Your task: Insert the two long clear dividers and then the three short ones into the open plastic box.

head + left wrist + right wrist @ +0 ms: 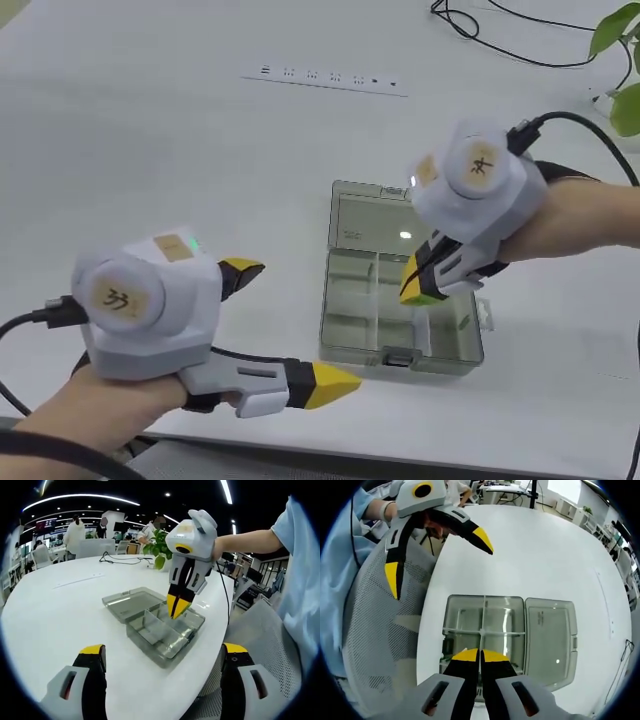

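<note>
The open clear plastic box (pixel 345 310) lies on the white table, its lid (pixel 372 215) flat behind it. Clear dividers (pixel 484 614) stand inside and form compartments. My right gripper (pixel 414 288) hangs over the box's right part with its jaws together, tips just above the dividers (pixel 150 621). The same gripper (pixel 480 655) shows no gap, and I cannot make out anything clear between the tips. My left gripper (pixel 290 325) is open and holds nothing, left of the box near the table's front edge. It faces the box (pixel 165 635) from the left gripper view (pixel 162 652).
A white power strip (pixel 325 80) lies at the back of the table, with black cables (pixel 500 30) and a green plant (pixel 622 60) at the back right. A grey mesh chair (pixel 375 630) stands at the table's near edge. People sit far behind (pixel 75 532).
</note>
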Tool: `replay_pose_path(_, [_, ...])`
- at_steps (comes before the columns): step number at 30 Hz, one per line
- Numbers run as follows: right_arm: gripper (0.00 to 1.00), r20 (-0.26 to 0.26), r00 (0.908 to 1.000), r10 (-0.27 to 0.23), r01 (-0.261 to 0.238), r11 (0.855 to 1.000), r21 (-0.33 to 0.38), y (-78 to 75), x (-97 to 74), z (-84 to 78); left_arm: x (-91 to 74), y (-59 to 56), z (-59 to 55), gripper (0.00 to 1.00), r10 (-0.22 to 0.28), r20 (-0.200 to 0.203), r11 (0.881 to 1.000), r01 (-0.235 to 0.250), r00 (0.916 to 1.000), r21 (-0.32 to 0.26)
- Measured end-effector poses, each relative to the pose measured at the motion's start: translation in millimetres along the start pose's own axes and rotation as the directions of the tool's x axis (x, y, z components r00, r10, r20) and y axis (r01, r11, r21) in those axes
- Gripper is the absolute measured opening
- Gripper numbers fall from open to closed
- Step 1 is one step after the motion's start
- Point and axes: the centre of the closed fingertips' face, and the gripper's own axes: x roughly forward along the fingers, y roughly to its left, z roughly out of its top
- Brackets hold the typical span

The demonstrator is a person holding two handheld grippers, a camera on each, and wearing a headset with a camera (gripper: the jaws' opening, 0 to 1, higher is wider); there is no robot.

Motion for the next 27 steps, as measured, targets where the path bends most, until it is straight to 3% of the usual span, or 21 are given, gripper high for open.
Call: replay_pose_path(27, [0.01, -0.019, 0.9997, -0.014, 0.014, 1.0, 0.011, 1.9, 2.0, -1.6, 0.5, 3.2, 1.7, 0.97, 0.008, 0.008, 1.0, -0.008, 0.9999, 0.003])
